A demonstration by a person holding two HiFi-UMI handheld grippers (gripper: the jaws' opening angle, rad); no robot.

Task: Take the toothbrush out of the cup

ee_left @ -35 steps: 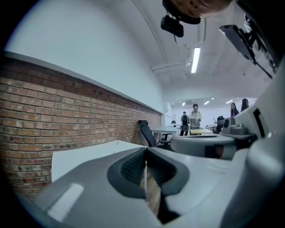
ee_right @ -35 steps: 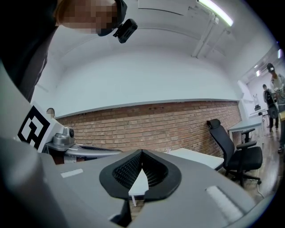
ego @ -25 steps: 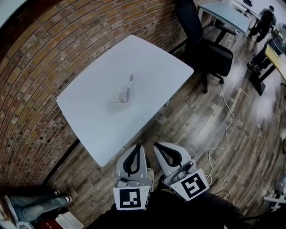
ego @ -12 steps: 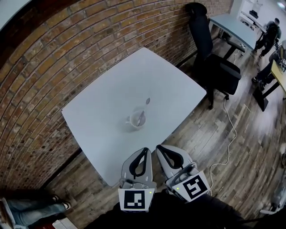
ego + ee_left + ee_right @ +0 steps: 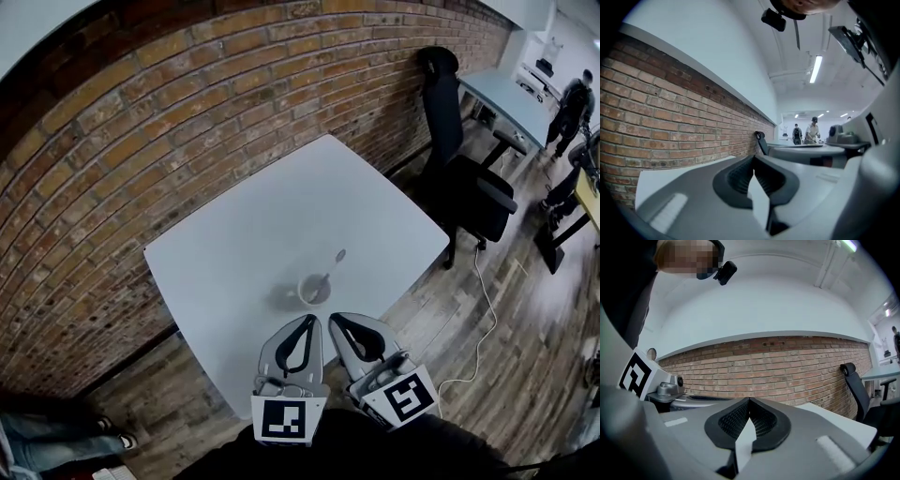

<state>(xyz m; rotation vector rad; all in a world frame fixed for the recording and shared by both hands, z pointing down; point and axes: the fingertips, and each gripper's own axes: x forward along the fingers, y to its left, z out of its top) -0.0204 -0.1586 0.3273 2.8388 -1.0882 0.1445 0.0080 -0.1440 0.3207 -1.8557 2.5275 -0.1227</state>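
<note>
A pale cup stands on the white table close to its near edge. A toothbrush leans in the cup, its head poking up and to the right. In the head view my left gripper and right gripper lie side by side just short of the cup, tips at the table's edge. Both are shut with nothing between their jaws. In the left gripper view the left gripper points level along the brick wall. The right gripper also points level at the wall. Neither gripper view shows the cup.
A brick wall runs behind the table. A black office chair stands at the table's right, with a white cable on the wood floor beside it. Another desk and a person are at the far right.
Both grippers have come forward together to the table. The cup, once well ahead of them, now sits just beyond their tips. Both stayed shut.
</note>
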